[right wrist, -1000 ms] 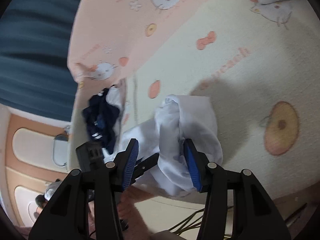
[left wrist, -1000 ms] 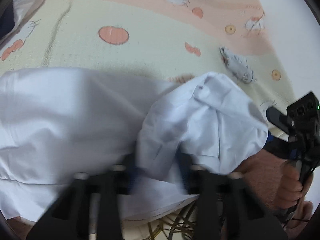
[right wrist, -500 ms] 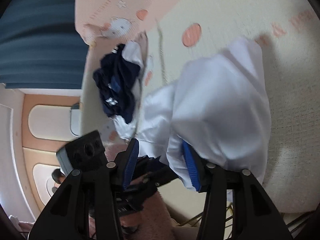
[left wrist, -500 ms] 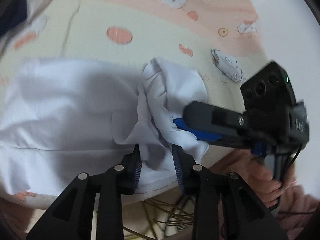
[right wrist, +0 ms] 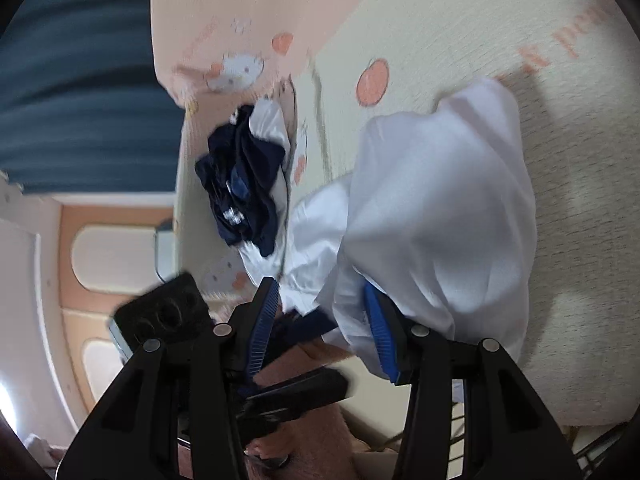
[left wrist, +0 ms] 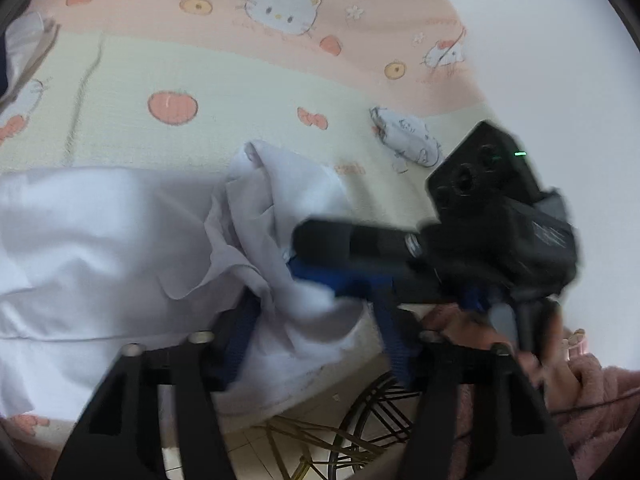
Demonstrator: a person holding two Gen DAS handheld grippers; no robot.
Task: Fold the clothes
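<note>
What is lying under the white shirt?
The white shirt lies on a cartoon-print sheet, which shows all around it. Whatever is directly beneath the cloth is covered and cannot be seen.

We are in a home bedroom: a bed with a cartoon-cat sheet [left wrist: 208, 80], a padded headboard [right wrist: 108, 256], blue curtains [right wrist: 80, 80].

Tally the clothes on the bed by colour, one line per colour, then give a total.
White garment, spread on the printed bedsheet with a fold lifted: 1
Dark navy garment, crumpled near the bed's edge: 1
White cloth partly under the navy one, cannot tell if it is a separate piece: 1
Total: 3
</note>
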